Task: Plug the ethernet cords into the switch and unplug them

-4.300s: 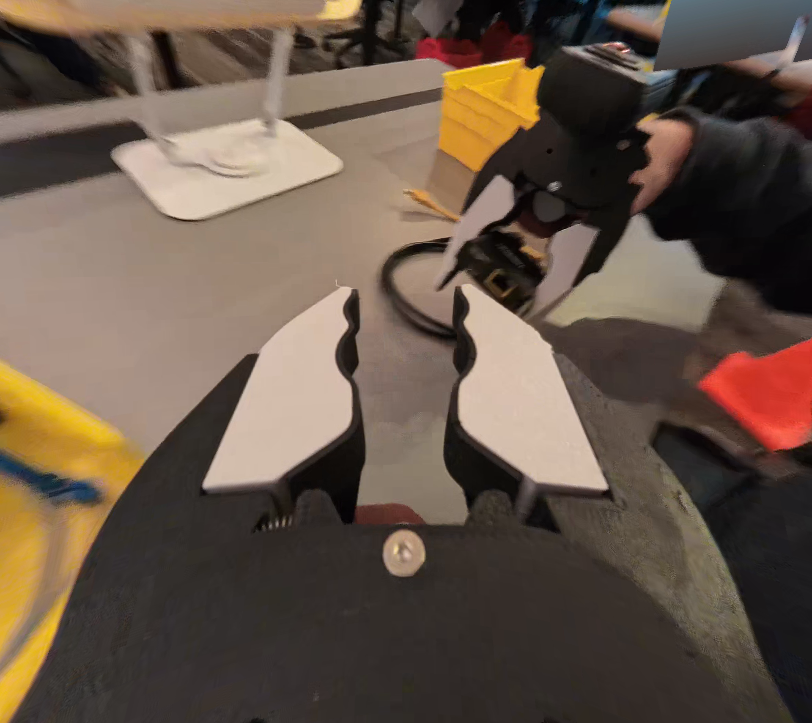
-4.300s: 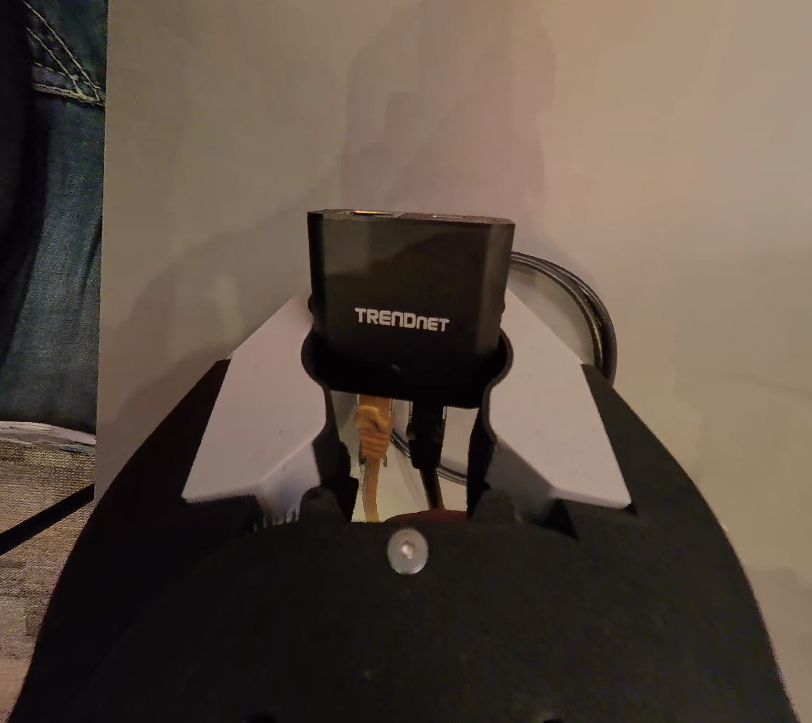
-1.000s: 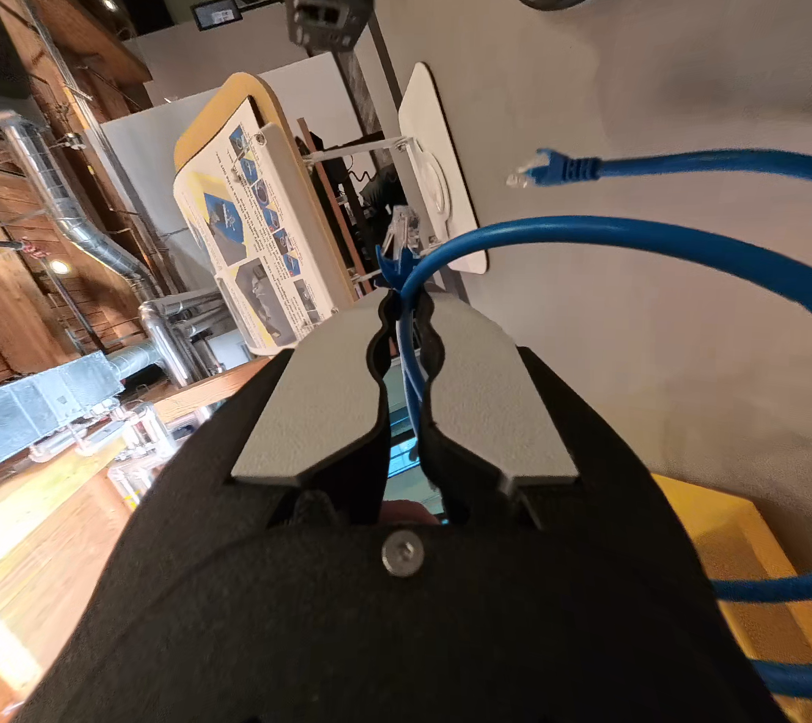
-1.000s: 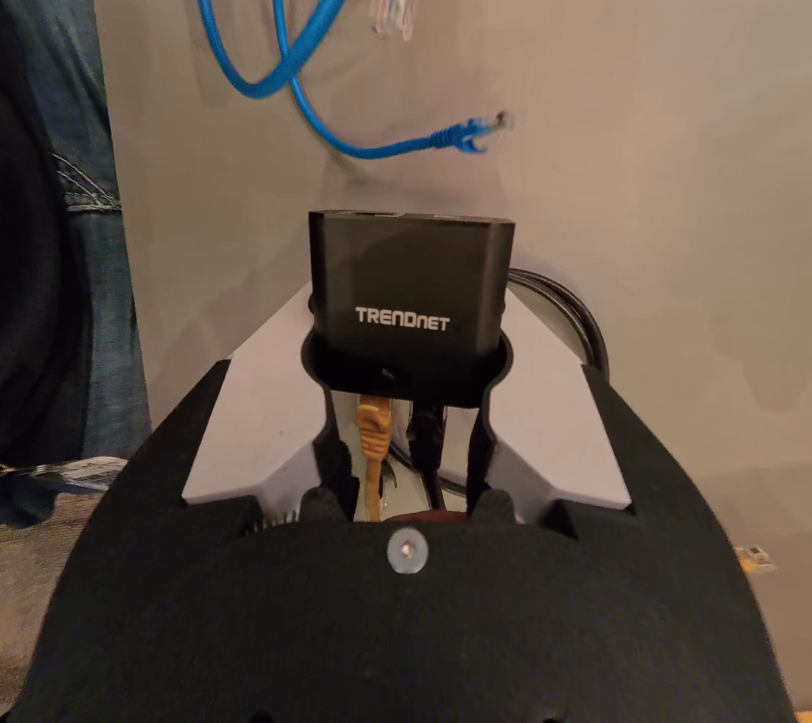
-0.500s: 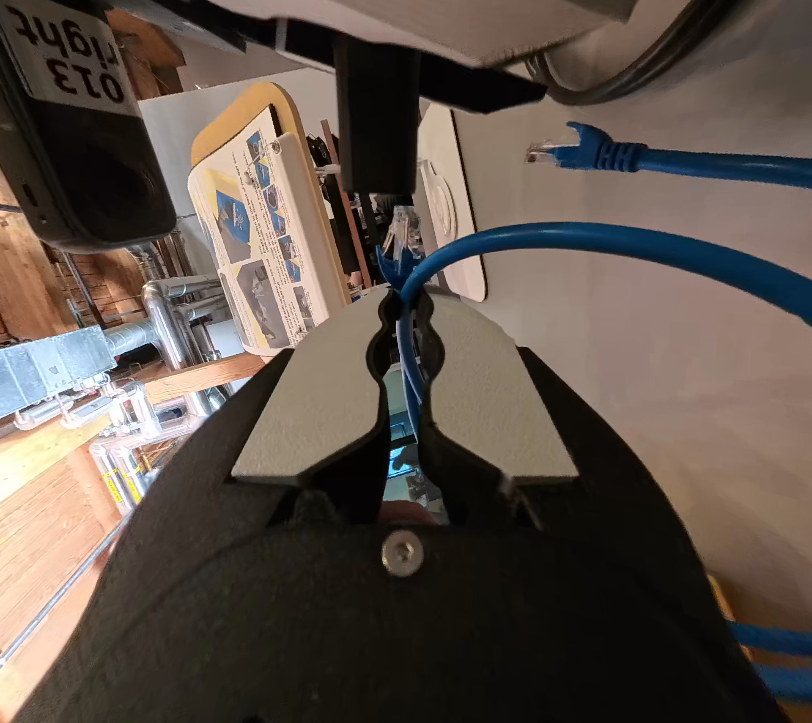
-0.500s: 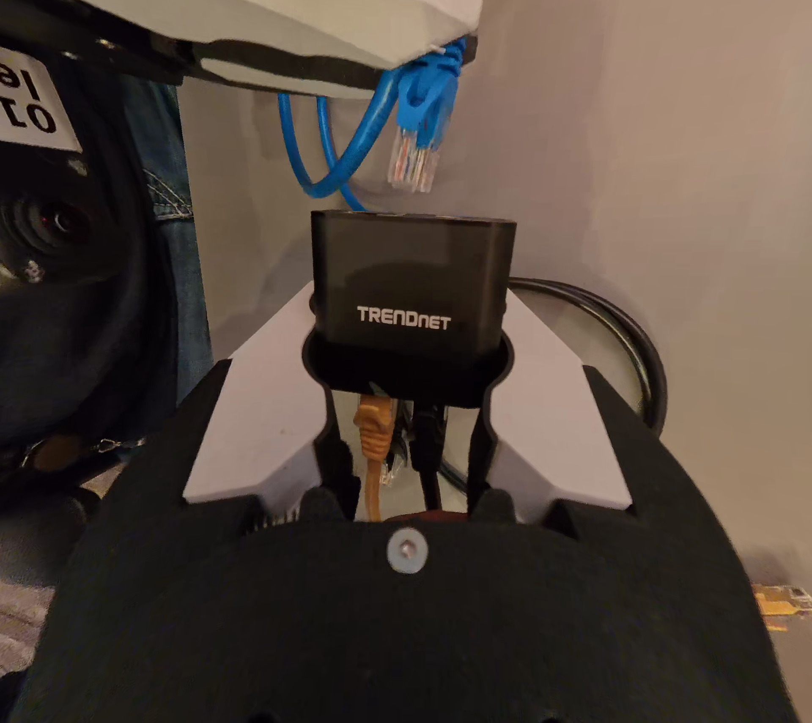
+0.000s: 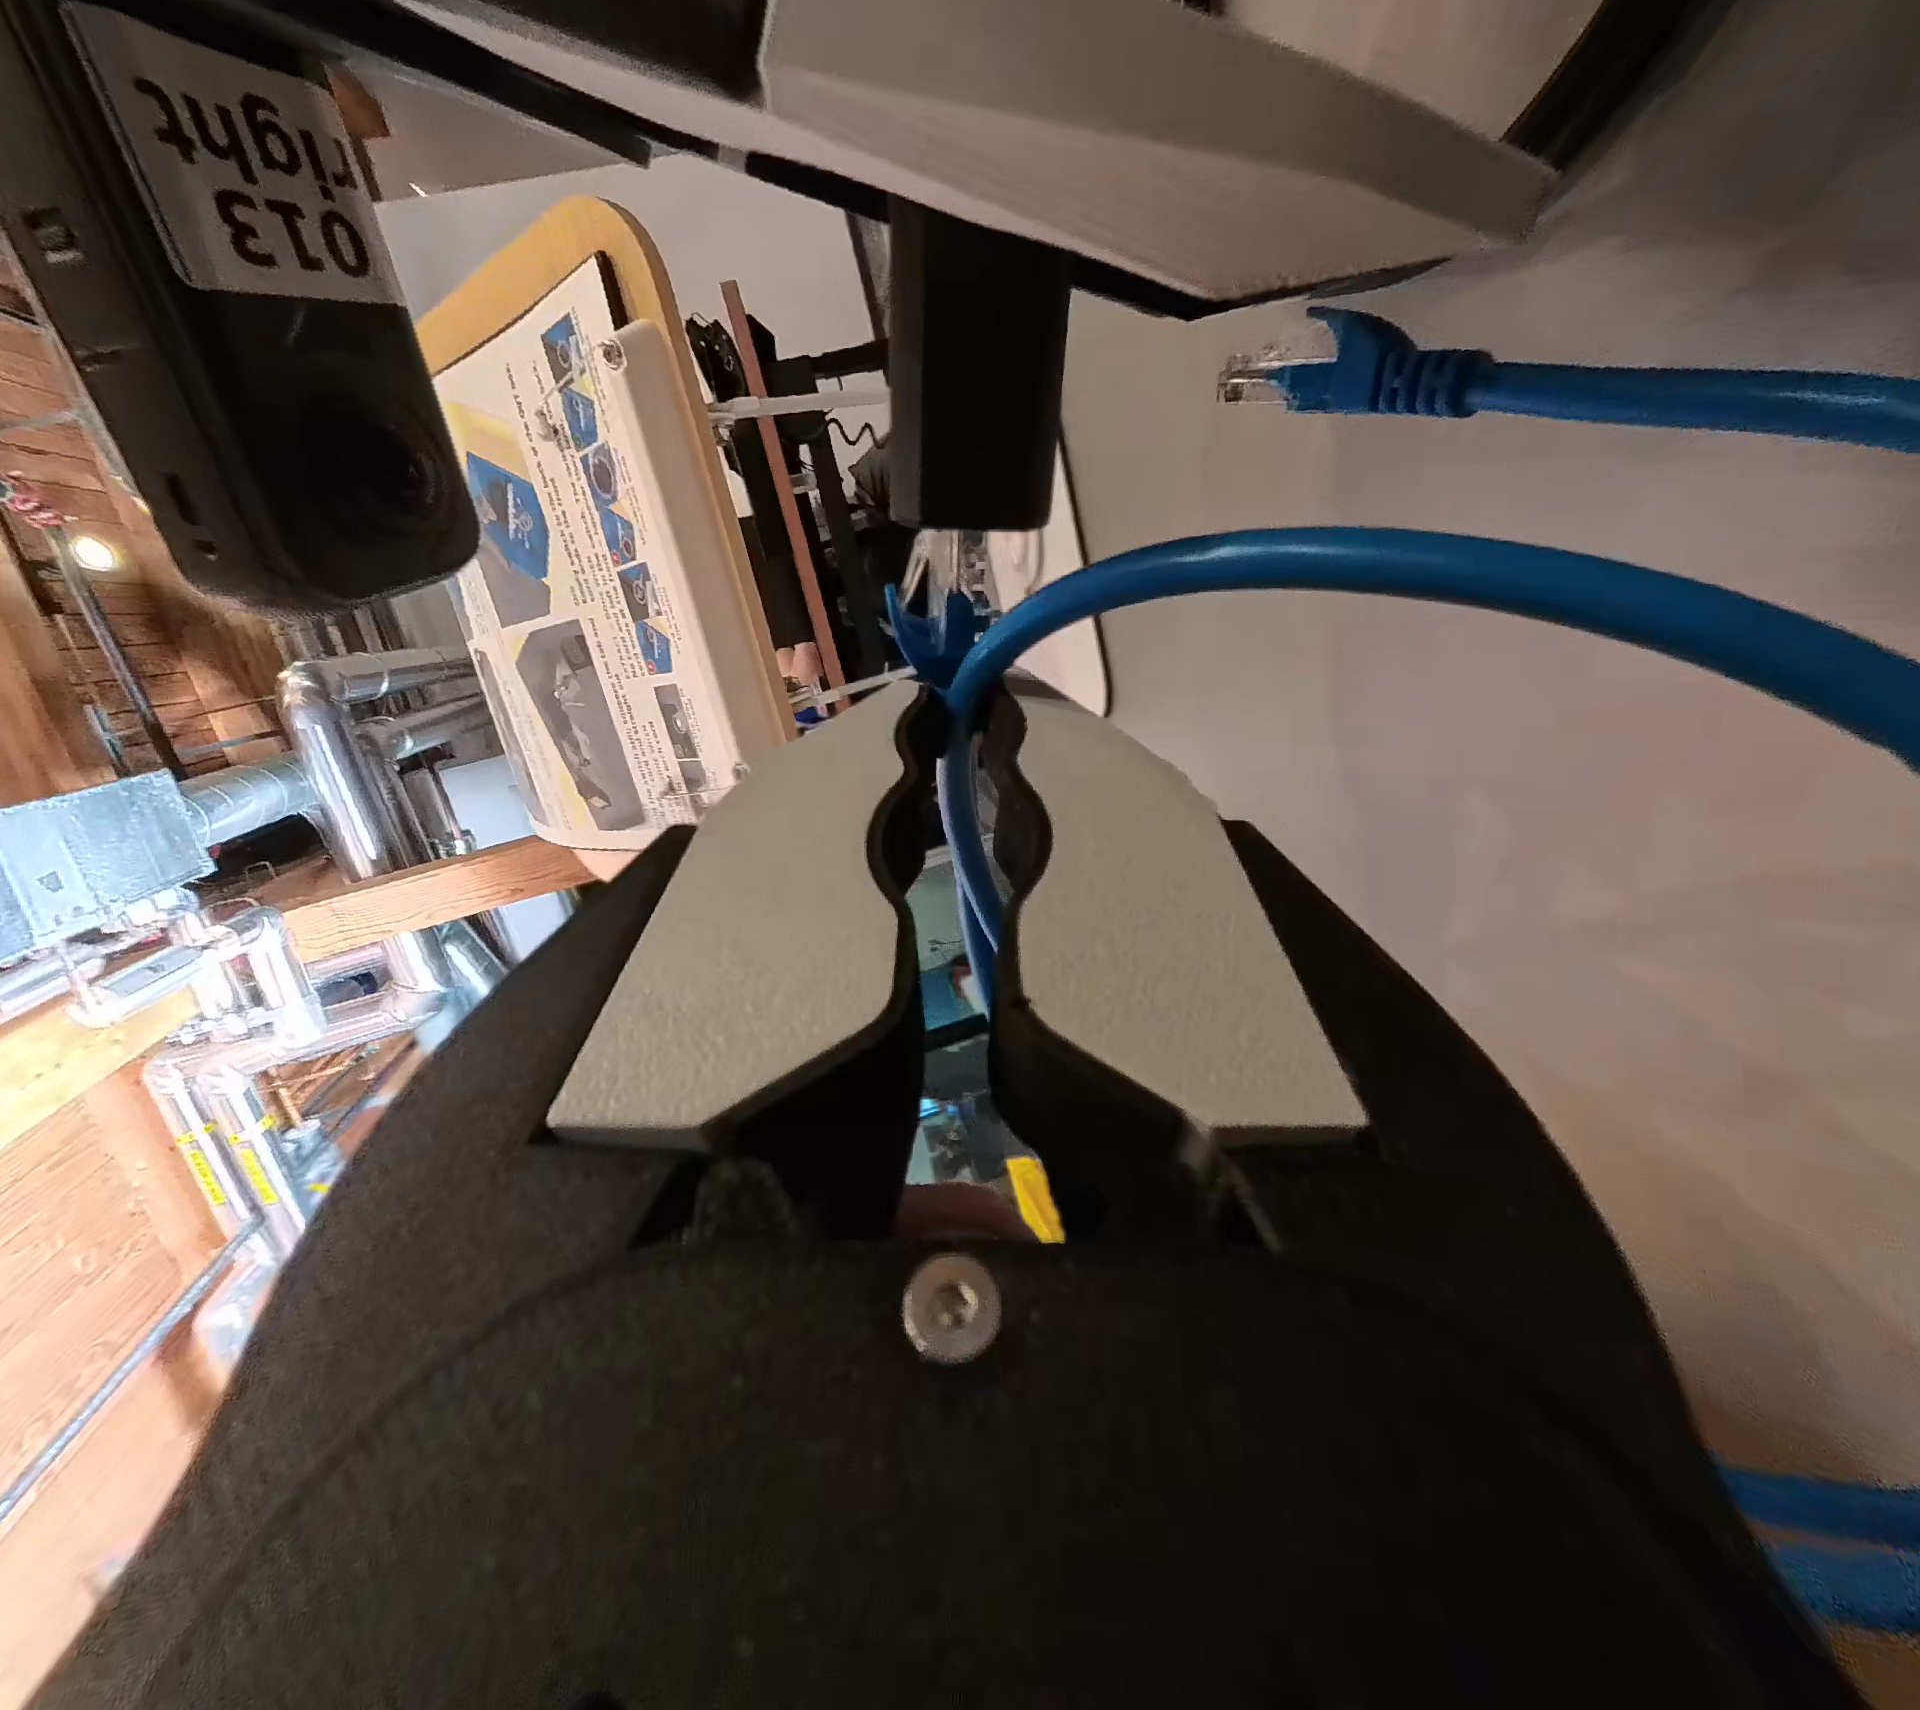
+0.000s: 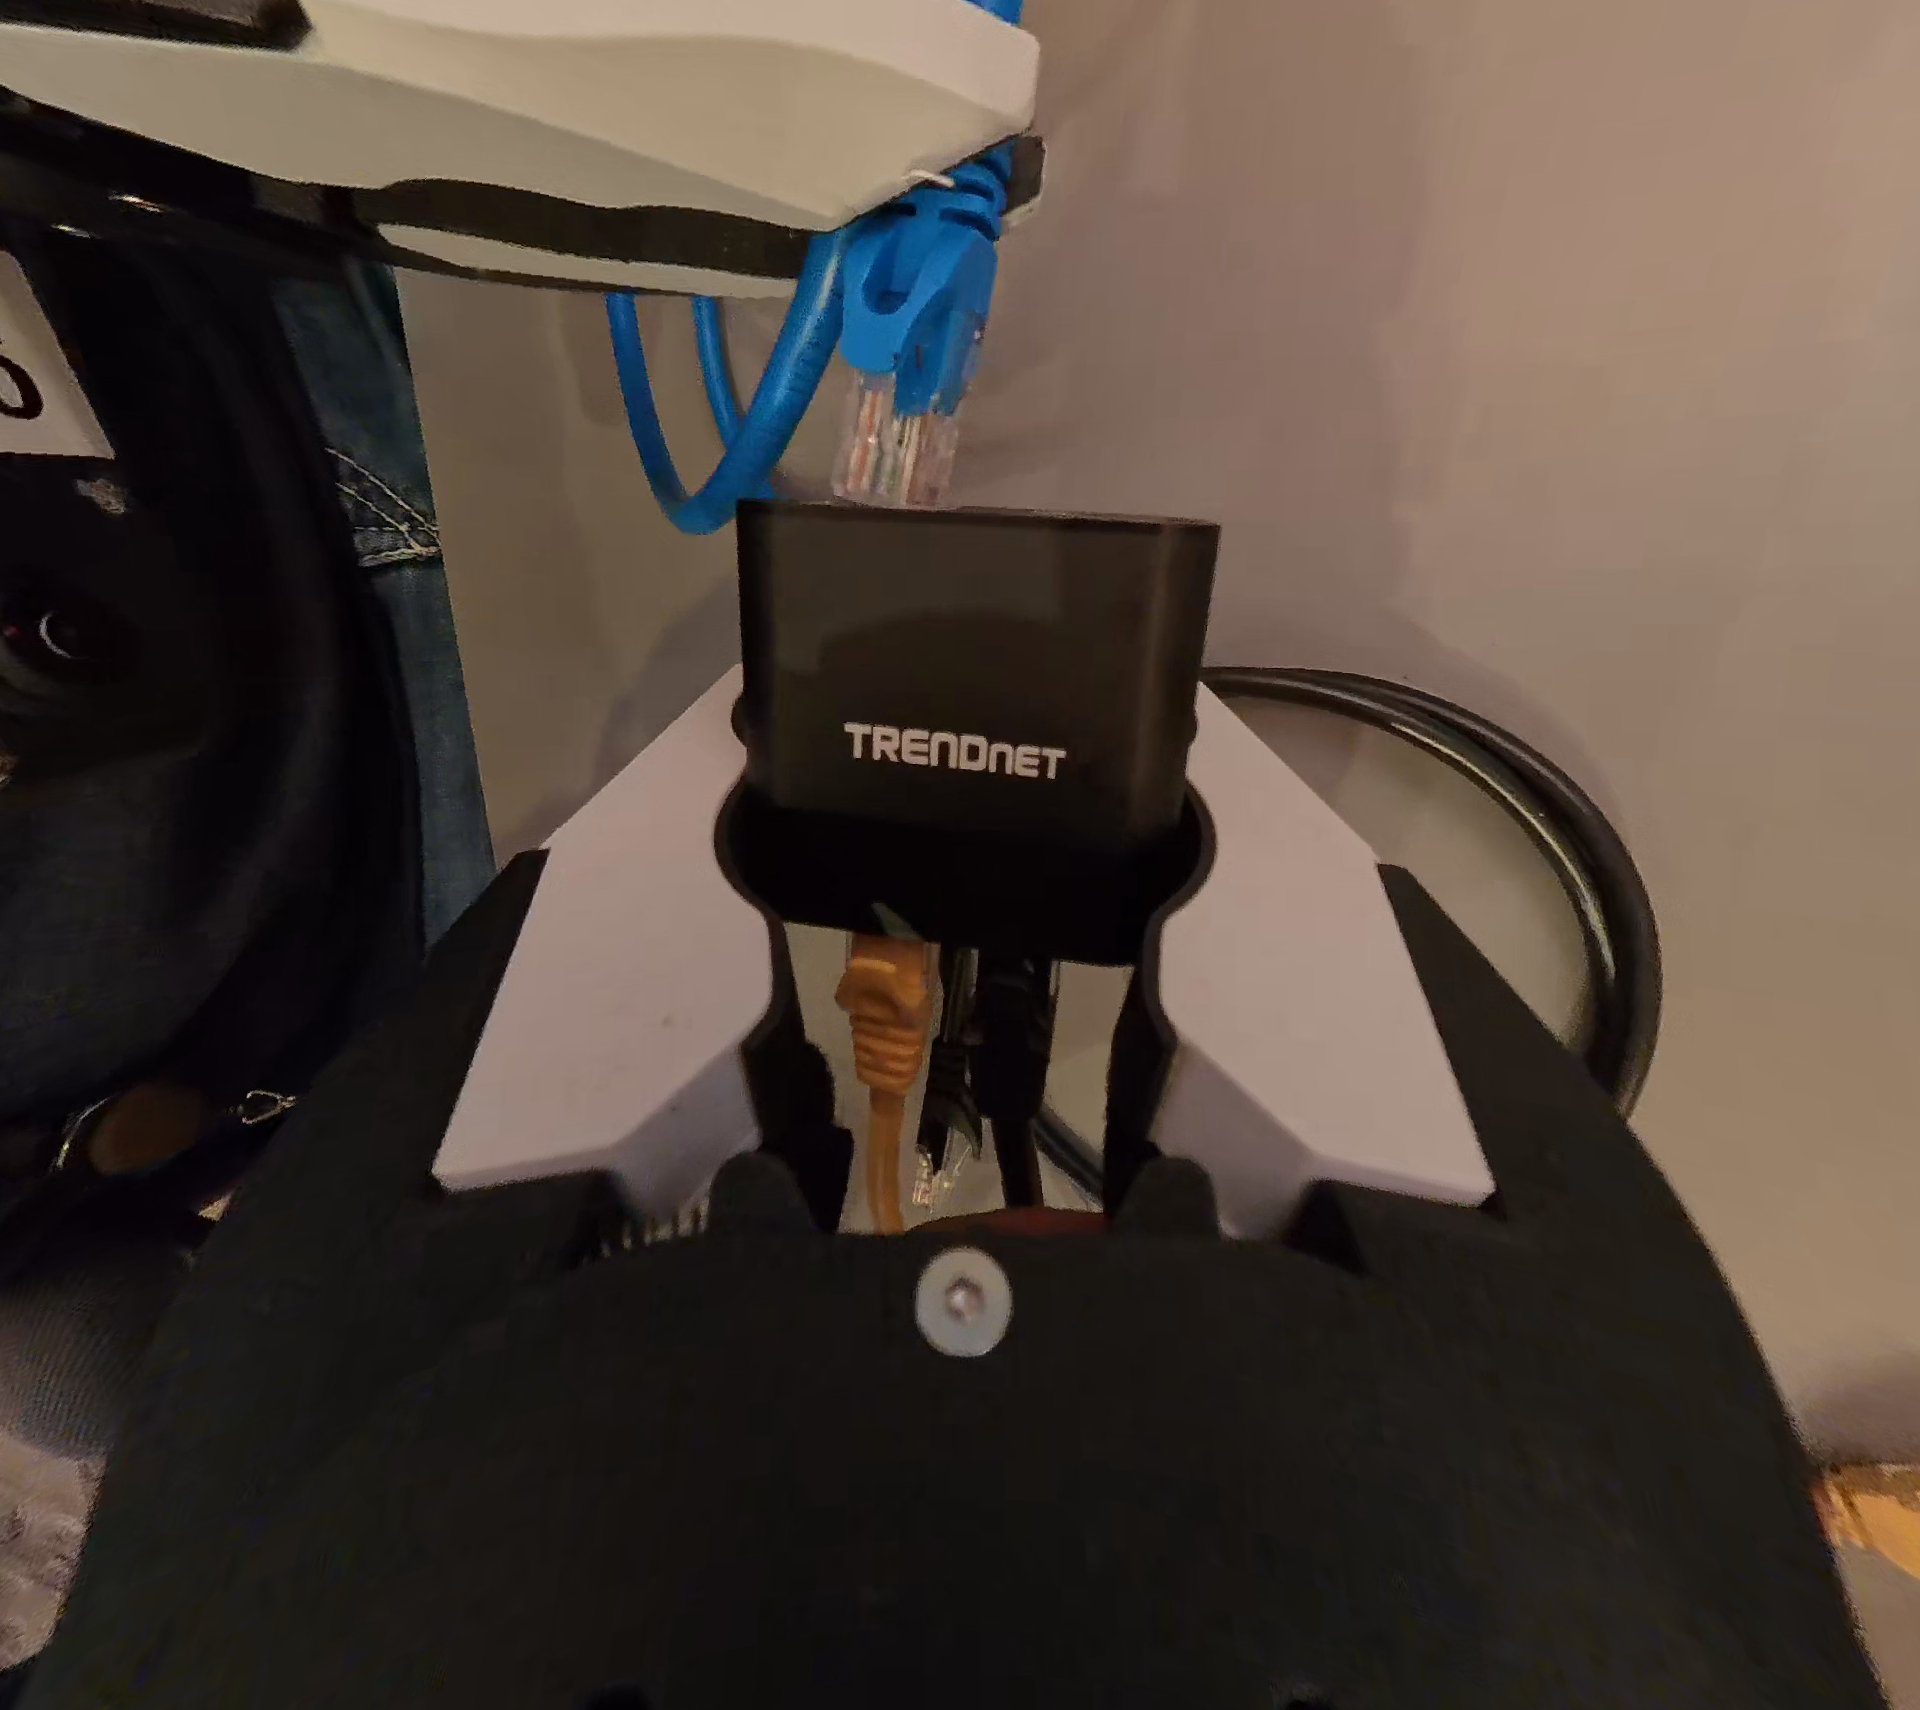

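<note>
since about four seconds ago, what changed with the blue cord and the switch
The left gripper, open and empty then, has shut on the blue cord and carried its clear plug right up to the switch. The right gripper stays clamped on the switch, orange cord plugged in.

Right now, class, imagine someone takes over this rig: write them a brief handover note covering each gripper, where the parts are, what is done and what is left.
Left gripper: shut on the blue cable, its clear plug pointing at the switch.
Right gripper: shut on the black switch, held off the grey table.
Plug tip sits right at the switch's far face; whether it has gone in cannot be seen.
An orange cable and black cable meet the switch's near side.
The blue cable's other plug lies loose on the table.
Left: seat the blue plug, then unplug.
</note>
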`<control>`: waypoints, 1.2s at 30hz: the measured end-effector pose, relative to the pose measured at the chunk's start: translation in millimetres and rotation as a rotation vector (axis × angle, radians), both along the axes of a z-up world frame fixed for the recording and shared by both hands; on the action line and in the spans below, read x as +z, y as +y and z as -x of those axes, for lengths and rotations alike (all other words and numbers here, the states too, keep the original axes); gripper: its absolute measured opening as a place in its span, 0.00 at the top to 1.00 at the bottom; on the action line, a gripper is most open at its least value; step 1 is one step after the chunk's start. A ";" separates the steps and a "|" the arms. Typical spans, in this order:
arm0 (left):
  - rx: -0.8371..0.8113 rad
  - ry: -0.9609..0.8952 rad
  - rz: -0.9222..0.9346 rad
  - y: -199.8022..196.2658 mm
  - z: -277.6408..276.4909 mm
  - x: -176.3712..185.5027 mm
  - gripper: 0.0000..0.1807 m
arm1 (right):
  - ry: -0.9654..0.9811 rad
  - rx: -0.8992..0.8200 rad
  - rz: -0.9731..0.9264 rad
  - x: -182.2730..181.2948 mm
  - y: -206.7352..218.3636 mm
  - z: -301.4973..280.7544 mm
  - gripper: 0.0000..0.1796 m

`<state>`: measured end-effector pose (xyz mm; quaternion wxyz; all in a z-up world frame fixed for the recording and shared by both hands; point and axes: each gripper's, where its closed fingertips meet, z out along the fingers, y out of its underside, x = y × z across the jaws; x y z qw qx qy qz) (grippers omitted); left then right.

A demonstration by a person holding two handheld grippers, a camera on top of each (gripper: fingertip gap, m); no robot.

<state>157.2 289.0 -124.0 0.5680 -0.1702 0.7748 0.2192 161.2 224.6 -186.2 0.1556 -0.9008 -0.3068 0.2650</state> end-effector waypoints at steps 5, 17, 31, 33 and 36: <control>0.015 0.028 0.022 0.7 -0.6 -10.6 0.96 | -0.020 -0.020 0.025 -7.8 -0.5 -0.7 0.60; 0.037 0.043 0.036 0.0 -4.2 -18.1 0.96 | -0.052 -0.072 0.040 -14.0 6.6 -6.3 0.60; 0.015 0.043 -0.006 -5.4 -4.8 -14.4 0.97 | -0.094 -0.044 0.043 -16.0 4.7 -4.4 0.61; 0.018 0.048 -0.002 -5.8 -4.3 -16.5 0.97 | -0.108 -0.040 0.047 -16.3 4.5 -5.2 0.61; 0.018 0.053 -0.006 -5.4 -5.3 -18.6 0.97 | -0.140 -0.041 0.043 -16.0 7.3 -7.6 0.61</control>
